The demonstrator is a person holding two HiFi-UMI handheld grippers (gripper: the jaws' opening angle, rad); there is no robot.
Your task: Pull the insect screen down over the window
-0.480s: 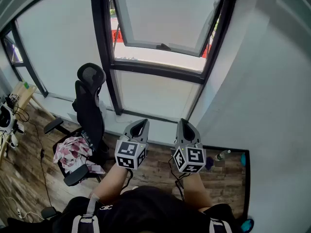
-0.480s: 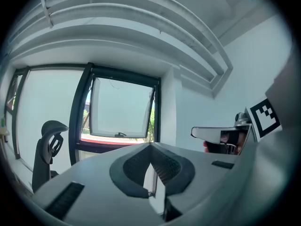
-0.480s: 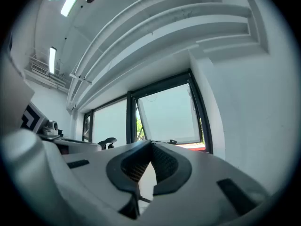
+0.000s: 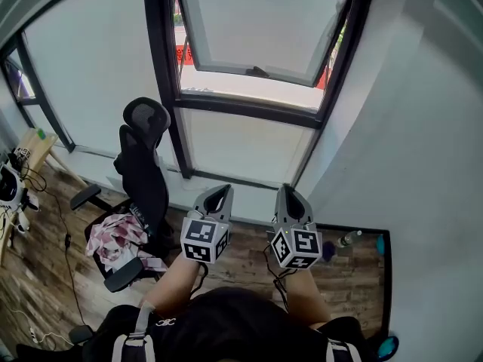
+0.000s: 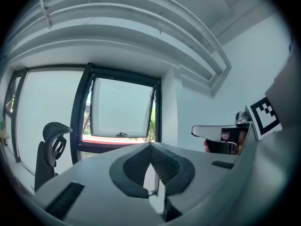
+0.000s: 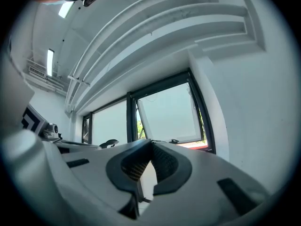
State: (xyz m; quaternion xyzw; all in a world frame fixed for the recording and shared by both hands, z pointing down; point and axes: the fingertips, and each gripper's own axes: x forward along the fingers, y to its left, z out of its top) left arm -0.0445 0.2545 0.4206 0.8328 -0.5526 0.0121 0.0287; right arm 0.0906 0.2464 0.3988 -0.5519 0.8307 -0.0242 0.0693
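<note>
Bright daylight pours in through the window, glass pretty blown out; heavy fisheye bending and dark corners everywhere.

Left gripper and right gripper side by side, pointed forward — jaws closed, nothing between them.

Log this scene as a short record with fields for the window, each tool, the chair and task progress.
window: sash tilted open, black frame
left tool: shut, empty, held low, pointing toward the window
right tool: shut, empty, beside the left tool
office chair: left of the window, cloth on its seat
progress: no insect screen seen over the opening; neither tool touches the window
</note>
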